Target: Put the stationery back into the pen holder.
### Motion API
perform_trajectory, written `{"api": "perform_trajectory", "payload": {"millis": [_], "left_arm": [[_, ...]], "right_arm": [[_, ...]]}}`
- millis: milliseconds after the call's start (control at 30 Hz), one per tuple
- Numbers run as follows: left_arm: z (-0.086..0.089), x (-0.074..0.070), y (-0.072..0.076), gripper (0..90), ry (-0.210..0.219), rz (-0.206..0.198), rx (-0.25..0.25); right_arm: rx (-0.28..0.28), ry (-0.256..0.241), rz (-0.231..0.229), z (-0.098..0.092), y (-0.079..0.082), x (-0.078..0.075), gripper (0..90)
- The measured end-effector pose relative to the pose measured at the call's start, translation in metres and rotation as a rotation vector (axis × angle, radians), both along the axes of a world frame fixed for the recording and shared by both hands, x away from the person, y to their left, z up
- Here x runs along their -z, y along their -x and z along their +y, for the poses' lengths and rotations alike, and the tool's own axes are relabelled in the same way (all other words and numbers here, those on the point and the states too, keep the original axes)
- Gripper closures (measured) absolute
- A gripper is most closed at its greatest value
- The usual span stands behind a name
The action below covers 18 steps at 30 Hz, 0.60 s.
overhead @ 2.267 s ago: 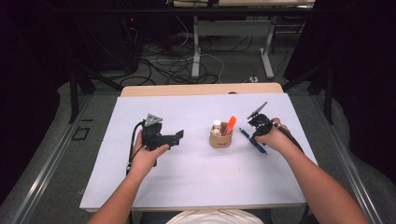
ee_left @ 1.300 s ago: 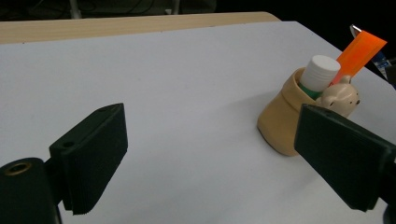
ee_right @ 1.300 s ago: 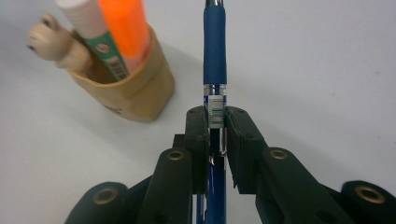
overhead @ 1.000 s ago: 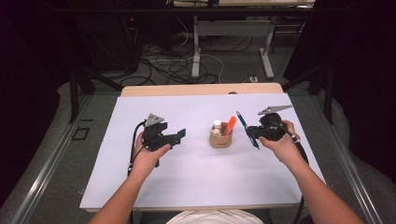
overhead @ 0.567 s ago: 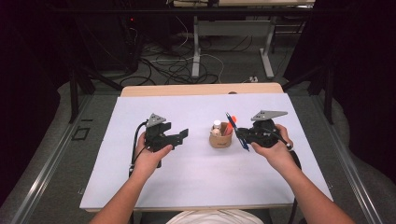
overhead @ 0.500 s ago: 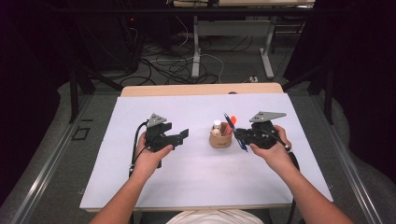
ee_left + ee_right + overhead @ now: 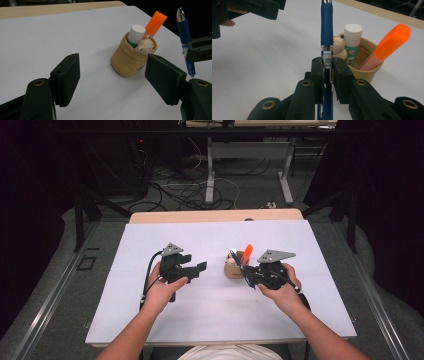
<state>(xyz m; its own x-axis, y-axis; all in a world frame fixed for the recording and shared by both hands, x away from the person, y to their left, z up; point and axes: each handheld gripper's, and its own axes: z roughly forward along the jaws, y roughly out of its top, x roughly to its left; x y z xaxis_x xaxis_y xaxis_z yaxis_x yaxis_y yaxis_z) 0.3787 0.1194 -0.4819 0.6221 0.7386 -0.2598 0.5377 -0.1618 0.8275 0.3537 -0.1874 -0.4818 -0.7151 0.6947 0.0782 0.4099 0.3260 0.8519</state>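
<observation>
A tan pen cup [image 7: 231, 268] with a small bear head on its rim stands mid-table on the white sheet. It holds an orange highlighter [image 7: 247, 252] and a white-capped glue stick [image 7: 135, 34]. My right gripper [image 7: 250, 274] is just right of the cup, shut on a blue pen [image 7: 326, 37] that points up past the cup [image 7: 364, 65]. The pen [image 7: 185, 40] is upright beside the cup [image 7: 130, 62]. My left gripper [image 7: 199, 268] is left of the cup, open, its jaws wide apart and empty, with the cup seen between them.
The white sheet [image 7: 215, 315] covers the table, with a wooden strip [image 7: 215, 216] along the far edge. Beyond it are floor cables and desk legs [image 7: 210, 175]. Both forearms enter from the bottom.
My right gripper has carried the blue pen leftward, from the table's right side to right beside the cup. The left gripper has barely moved.
</observation>
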Motion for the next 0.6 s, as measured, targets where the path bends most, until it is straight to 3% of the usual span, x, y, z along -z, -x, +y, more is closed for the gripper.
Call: {"api": "perform_trajectory", "payload": {"millis": [233, 433, 467, 600], "left_arm": [[-0.004, 0.001, 0.002, 32.8, 0.059, 0.054, 0.009], [-0.01, 0.004, 0.004, 37.2, 0.133, 0.136, 0.048], [-0.011, 0.005, 0.003, 41.6, 0.142, 0.148, 0.063], [-0.014, 0.009, 0.004, 47.3, 0.174, 0.197, 0.093]], "right_arm": [[-0.019, -0.01, -0.003, 0.01, 0.003, 0.008, 79.7], [-0.036, -0.015, -0.008, 0.016, 0.004, 0.012, 79.7], [-0.037, -0.013, 0.012, 0.019, 0.005, 0.014, 79.7], [-0.052, -0.012, 0.013, 0.025, 0.007, 0.019, 79.7]]}}
